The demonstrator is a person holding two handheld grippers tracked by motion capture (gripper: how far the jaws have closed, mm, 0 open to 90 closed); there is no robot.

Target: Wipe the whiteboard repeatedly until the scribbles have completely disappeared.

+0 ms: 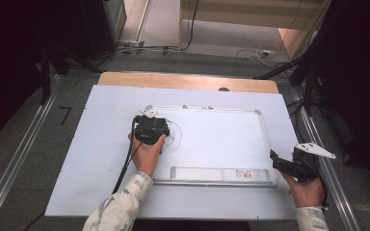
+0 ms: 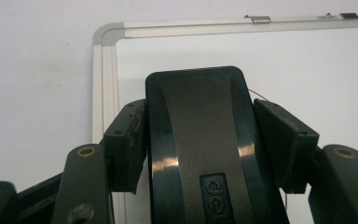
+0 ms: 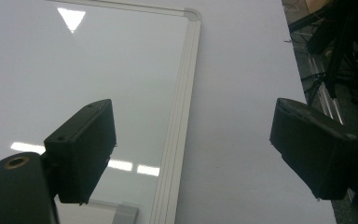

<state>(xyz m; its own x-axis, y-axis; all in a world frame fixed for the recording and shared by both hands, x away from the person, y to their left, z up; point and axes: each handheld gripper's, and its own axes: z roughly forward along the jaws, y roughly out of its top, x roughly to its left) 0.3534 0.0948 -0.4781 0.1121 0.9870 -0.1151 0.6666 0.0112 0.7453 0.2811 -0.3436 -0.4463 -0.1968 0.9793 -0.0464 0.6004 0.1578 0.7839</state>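
A whiteboard [image 1: 221, 139] with a silver frame lies flat on the table. My left gripper [image 1: 150, 129] stands over its left part, near the upper left corner [image 2: 103, 37]. It is shut on a black board eraser [image 2: 196, 102], with a pad pressing each long side. Thin black pen lines [image 1: 174, 135] run on the board just right of the eraser. My right gripper [image 1: 275, 161] hovers by the board's right frame [image 3: 182, 116], near the bottom right corner. Its jaws stand wide open with nothing between them [image 3: 191, 126].
A pale sheet [image 1: 101, 159] covers the table, and a wooden strip [image 1: 188, 81] shows along the far edge. A long tray [image 1: 221, 174] with a label sits on the board's near edge. Floor rails, cables and dark stands [image 1: 318, 72] flank the table.
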